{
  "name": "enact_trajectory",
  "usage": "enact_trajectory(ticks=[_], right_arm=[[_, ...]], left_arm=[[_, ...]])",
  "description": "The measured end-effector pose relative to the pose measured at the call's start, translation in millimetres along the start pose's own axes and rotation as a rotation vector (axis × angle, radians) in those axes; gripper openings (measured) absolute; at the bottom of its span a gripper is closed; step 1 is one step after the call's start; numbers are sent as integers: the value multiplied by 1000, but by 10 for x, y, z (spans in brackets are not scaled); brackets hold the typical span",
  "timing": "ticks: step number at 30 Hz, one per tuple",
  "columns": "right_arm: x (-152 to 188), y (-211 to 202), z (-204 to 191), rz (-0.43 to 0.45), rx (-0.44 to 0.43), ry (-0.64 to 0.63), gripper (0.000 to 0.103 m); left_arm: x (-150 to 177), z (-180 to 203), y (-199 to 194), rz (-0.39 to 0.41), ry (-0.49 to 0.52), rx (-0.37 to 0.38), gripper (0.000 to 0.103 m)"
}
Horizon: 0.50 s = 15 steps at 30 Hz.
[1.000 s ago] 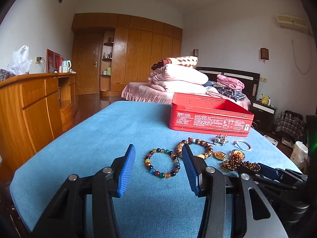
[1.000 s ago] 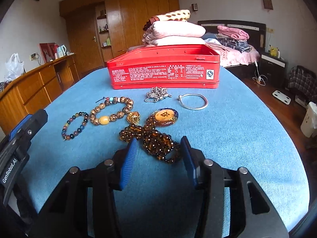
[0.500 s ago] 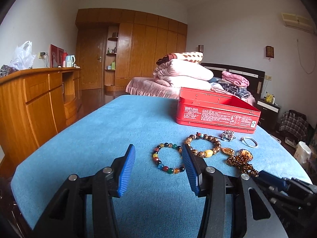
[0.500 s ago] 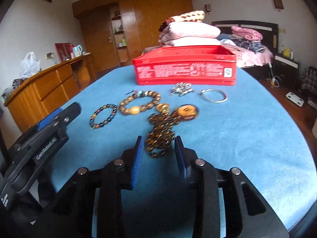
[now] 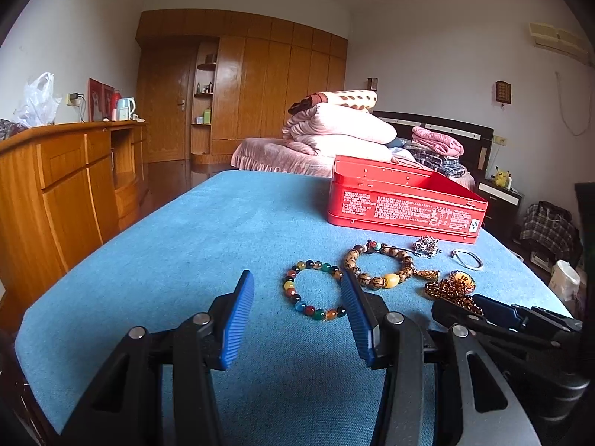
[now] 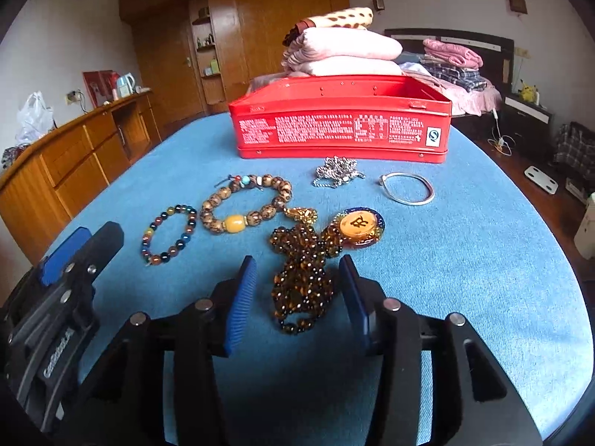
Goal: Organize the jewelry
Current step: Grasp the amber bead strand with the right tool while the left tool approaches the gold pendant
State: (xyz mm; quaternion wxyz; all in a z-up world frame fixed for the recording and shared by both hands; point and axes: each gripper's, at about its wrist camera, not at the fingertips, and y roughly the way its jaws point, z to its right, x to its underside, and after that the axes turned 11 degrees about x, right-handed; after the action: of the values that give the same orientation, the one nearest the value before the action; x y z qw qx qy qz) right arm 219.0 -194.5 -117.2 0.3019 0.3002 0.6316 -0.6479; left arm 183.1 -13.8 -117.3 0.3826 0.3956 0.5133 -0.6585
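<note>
Several pieces of jewelry lie on the blue tablecloth (image 6: 465, 260) in front of an open red tin (image 6: 342, 133). My right gripper (image 6: 297, 271) is low over the cloth and its jaws are opening. The amber bead necklace (image 6: 301, 297) lies between the blue pads without touching them, and its round pendant (image 6: 359, 225) lies just beyond. My left gripper (image 5: 296, 278) is open, with the multicoloured bead bracelet (image 5: 318, 314) on the cloth just past its tips. A wooden bead bracelet (image 6: 230, 223), a silver chain heap (image 6: 336, 173) and a silver bangle (image 6: 409, 189) lie nearer the tin.
A wooden sideboard (image 5: 55, 186) stands off the table's left side. Behind the tin is a bed with folded blankets (image 6: 342, 48). The cloth's rounded front edge is close below both grippers. The left gripper (image 6: 74, 252) sits at the left of the right wrist view.
The right gripper's jaws narrowed, then widened, and it moved forward so the amber necklace now lies between its pads. The left gripper has stayed put and open.
</note>
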Motion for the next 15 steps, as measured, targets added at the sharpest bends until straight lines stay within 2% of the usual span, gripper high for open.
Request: enact_trajectory(ticks=[1,3,4,6,12,15], right_arm=[[-6,9,-17,0,9,-10,44],[6,13,-59,8,47,-40,27],[8,11,-54,12,44,-37,25],[21,-1,-4,19,20,-9,23],[62,-134,192,66,71,6,22],[93,-171,329,72,64,36,22]], left_arm=[[-3,2,12,-5,-1,2,48],[-5,9,35,-13,-4,7,48],[-9,19,47,-15,-5,10,48],[-7,53,59,-13,5,9,48],[16,193,111,-26,32,30,48],[-2,277,157,-35,34,51,48]])
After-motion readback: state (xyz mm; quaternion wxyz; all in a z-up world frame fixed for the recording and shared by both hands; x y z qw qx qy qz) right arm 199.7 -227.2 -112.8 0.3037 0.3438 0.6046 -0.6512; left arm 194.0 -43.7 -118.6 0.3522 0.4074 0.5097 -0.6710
